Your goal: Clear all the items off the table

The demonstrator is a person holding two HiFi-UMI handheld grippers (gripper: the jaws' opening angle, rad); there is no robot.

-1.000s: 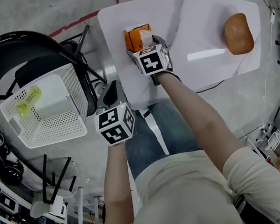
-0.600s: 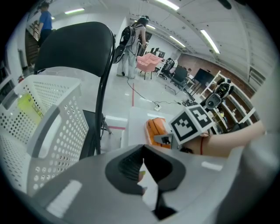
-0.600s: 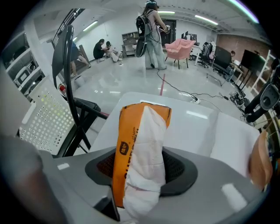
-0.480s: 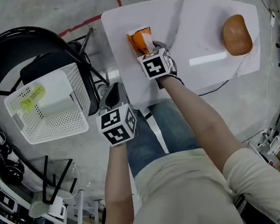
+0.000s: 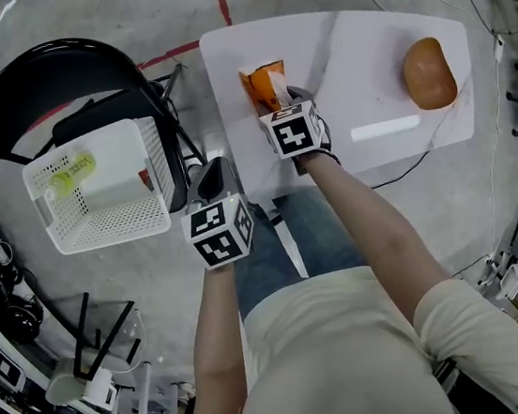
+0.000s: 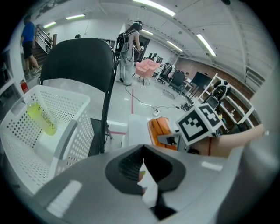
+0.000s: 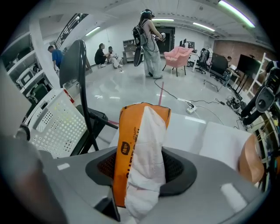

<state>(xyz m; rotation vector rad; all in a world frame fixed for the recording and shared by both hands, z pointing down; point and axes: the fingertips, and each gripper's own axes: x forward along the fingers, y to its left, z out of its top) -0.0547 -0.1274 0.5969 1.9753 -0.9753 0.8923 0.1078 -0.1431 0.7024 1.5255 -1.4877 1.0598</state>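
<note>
An orange tissue pack with white tissue sticking out stands at the near left of the white table. My right gripper is shut on it. In the right gripper view the tissue pack fills the gap of the right gripper, both pads pressing its sides. A brown bread-like loaf lies at the table's far right. My left gripper hangs shut and empty off the table's near left corner, and the left gripper shows its jaws together in its own view.
A white perforated basket sits on a black chair to the left of the table and holds a yellow-green bottle. Cables run over the floor beyond the table. People stand far off in the room.
The right jaws have closed on the tissue pack, which now stands narrower and more upright. The left gripper has barely moved.
</note>
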